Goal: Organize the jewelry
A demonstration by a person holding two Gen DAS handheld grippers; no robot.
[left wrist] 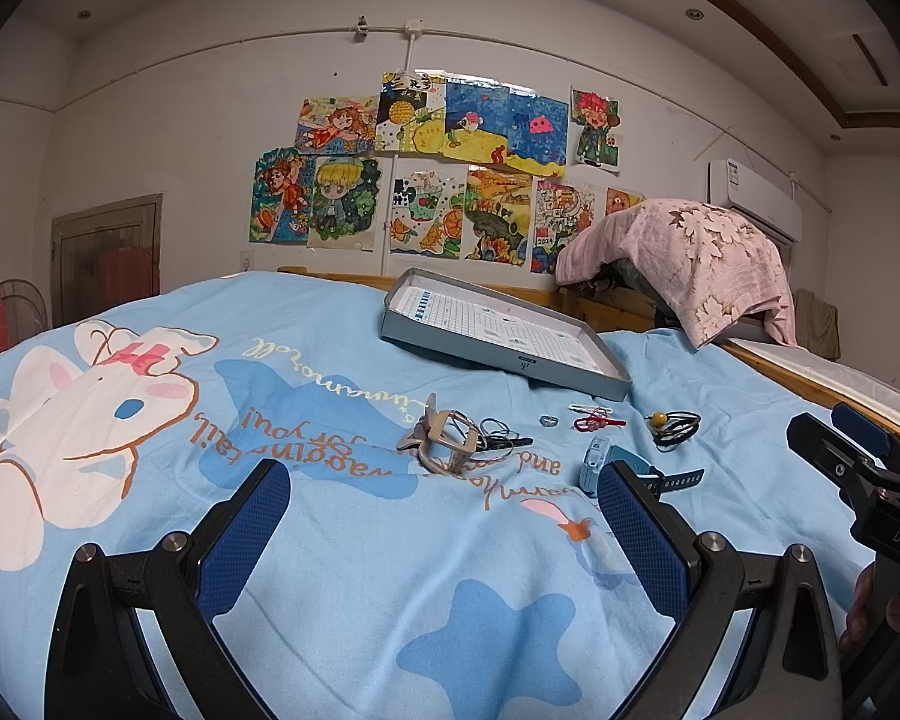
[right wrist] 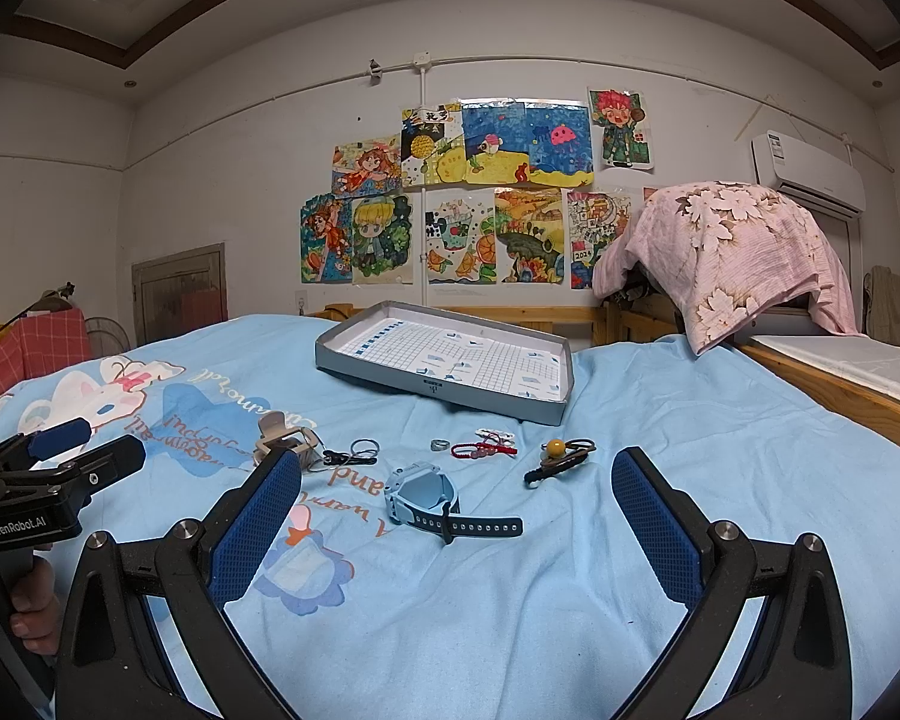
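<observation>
Small items lie in a row on the blue bedsheet: a beige hair claw, black hair ties, a silver ring, a red cord bracelet, a yellow-bead hair tie and a blue watch. Behind them rests a grey shallow tray with a grid-paper lining. My left gripper is open, short of the hair claw. My right gripper is open, with the watch lying ahead between its fingers.
A pink floral cloth drapes over things at the back right, beside a wooden bed rail. Drawings cover the far wall. A hand holds the left gripper's handle.
</observation>
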